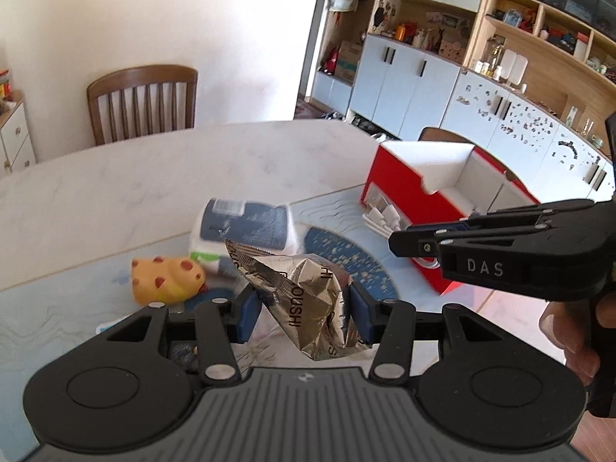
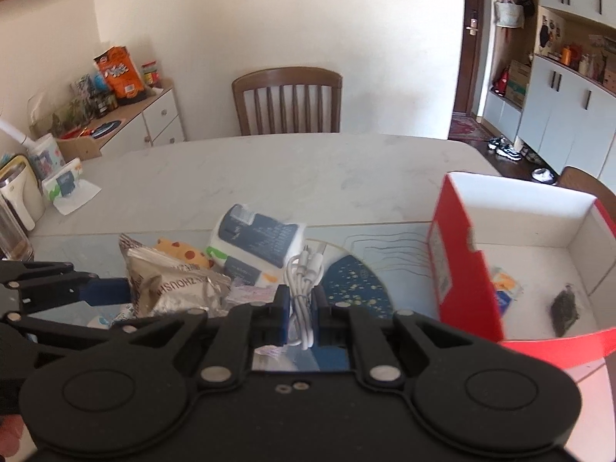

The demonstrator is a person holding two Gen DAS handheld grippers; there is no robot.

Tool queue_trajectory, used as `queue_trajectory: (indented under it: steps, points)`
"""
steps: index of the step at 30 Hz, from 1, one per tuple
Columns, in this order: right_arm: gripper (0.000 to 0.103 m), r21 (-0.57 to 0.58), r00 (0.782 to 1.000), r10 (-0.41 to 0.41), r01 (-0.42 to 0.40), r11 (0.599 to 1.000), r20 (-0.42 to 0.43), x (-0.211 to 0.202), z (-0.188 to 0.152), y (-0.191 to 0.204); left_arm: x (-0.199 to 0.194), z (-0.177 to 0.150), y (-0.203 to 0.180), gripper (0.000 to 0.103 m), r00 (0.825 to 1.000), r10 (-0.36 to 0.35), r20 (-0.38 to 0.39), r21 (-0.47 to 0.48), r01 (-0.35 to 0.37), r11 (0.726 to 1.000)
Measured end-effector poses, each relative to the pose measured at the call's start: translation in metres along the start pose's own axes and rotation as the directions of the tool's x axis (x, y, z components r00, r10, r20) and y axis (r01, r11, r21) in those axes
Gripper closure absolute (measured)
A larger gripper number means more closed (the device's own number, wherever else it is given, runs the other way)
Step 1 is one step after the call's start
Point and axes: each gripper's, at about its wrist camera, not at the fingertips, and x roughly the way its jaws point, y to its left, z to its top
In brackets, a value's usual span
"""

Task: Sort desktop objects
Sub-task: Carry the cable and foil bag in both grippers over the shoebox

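Observation:
My left gripper is shut on a crumpled silver foil snack bag, held above the table mat. In the right wrist view that foil bag shows at the left, clamped by the left gripper's blue pads. My right gripper is shut on a coiled white cable. In the left wrist view the right gripper reaches in from the right with the white cable's plugs sticking out. A red box with a white inside stands open at the right.
A yellow spotted toy and a blue-and-white tissue pack lie on the light blue mat. The red box holds a small dark packet and an orange-blue item. A wooden chair stands beyond the marble table.

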Motion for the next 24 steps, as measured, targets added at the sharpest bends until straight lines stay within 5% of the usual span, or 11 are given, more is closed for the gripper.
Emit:
queue_trajectory:
  steps: [24]
  points:
    - [0.093, 0.072, 0.994, -0.068, 0.063, 0.995, 0.08, -0.038, 0.011, -0.1, 0.022, 0.055, -0.098, 0.055, 0.995, -0.089, 0.05, 0.105, 0.083, 0.991]
